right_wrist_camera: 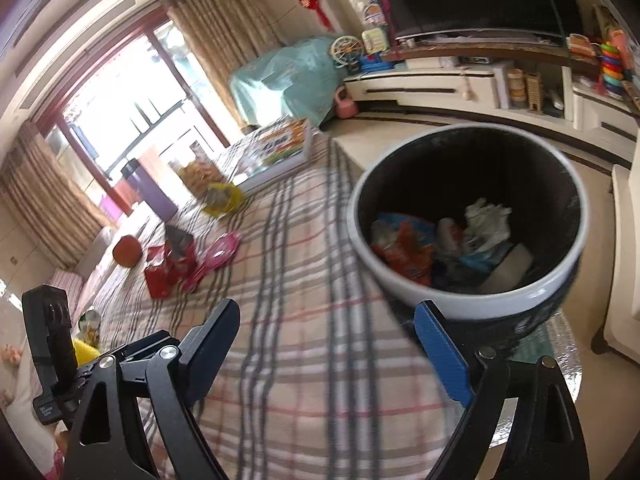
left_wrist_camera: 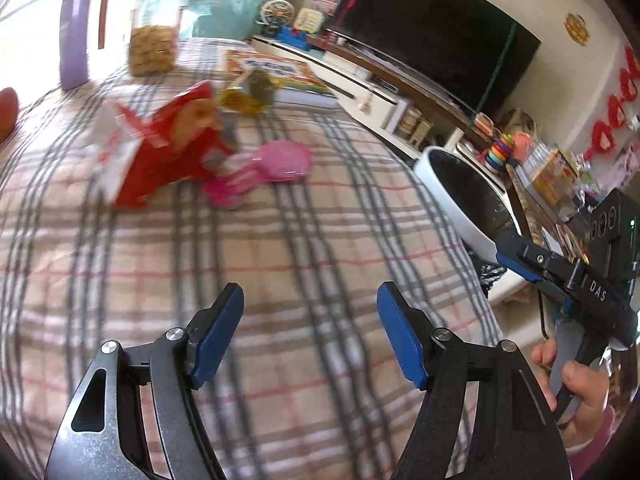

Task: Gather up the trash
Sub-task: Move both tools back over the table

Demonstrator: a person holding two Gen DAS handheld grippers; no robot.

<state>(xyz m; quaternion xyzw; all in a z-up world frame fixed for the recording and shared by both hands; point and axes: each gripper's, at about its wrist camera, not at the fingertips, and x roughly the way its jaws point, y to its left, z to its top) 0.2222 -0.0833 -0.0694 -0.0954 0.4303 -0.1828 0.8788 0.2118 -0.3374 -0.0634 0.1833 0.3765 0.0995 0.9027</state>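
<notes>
On the plaid tablecloth [left_wrist_camera: 320, 240], ahead of my left gripper [left_wrist_camera: 310, 336], lie a red snack bag [left_wrist_camera: 160, 148], a pink wrapper [left_wrist_camera: 272, 164] touching it, and a yellow-gold wrapper [left_wrist_camera: 248, 94] behind them. The left gripper is open and holds nothing. My right gripper [right_wrist_camera: 326, 312] is also open and empty, with its right finger close to the outer wall of the white-rimmed trash bin [right_wrist_camera: 400, 292]. Inside the bin are crumpled wrappers and paper [right_wrist_camera: 460, 240]. The right wrist view shows the same red bag [right_wrist_camera: 168, 268], pink wrapper [right_wrist_camera: 216, 256] and yellow wrapper [right_wrist_camera: 222, 198] far off to the left.
A jar of snacks [left_wrist_camera: 154, 40], a purple bottle [left_wrist_camera: 74, 36] and a colourful book [left_wrist_camera: 276, 72] stand at the table's far end, and an orange fruit [right_wrist_camera: 127, 250] lies at its left. The bin [left_wrist_camera: 464, 196] stands past the table's right edge. A TV cabinet [right_wrist_camera: 440, 88] lines the wall.
</notes>
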